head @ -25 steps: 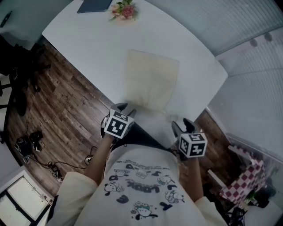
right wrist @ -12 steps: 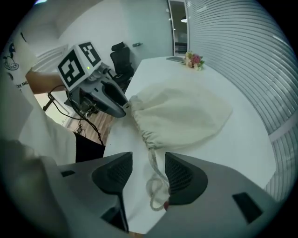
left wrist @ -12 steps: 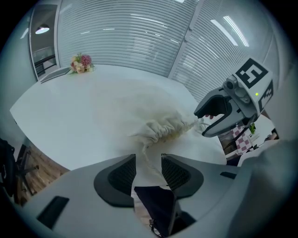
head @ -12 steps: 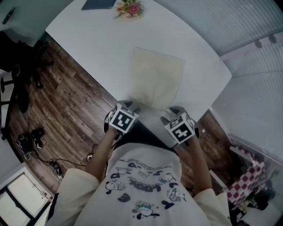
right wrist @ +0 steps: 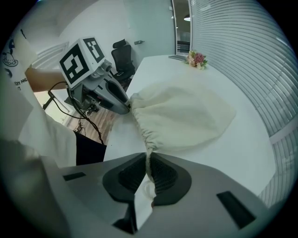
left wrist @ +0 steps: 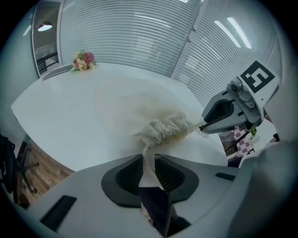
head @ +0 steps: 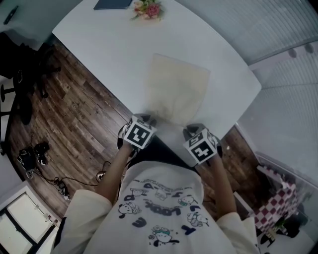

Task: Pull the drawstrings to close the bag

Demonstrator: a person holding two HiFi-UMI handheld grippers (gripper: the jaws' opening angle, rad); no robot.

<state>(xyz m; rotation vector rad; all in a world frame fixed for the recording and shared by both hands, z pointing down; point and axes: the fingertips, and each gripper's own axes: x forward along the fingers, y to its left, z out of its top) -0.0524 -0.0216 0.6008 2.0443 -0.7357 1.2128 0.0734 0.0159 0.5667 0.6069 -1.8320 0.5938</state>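
A cream drawstring bag [head: 176, 89] lies flat on the white table [head: 109, 49], its gathered mouth [left wrist: 165, 130] at the near edge. My left gripper [head: 145, 120] is at the mouth's left end. Its jaws have just been closing and are shut on the left drawstring [left wrist: 148, 155]. My right gripper [head: 192, 131] is at the mouth's right end. Its jaws have also just been closing and pinch the right drawstring [right wrist: 149, 160]. Each gripper view shows the other gripper at the far end of the mouth: the right gripper [left wrist: 205, 126] and the left gripper [right wrist: 125, 108].
A small bunch of flowers [head: 147, 9] and a dark notebook [head: 112, 4] lie at the table's far side. The rounded table edge runs just under both grippers, with wooden floor [head: 74, 114] to the left. An office chair [head: 20, 94] stands far left.
The right gripper has moved left to the bag's near right corner, rolled, and closed on the string. The left gripper stayed in place and closed on its string.
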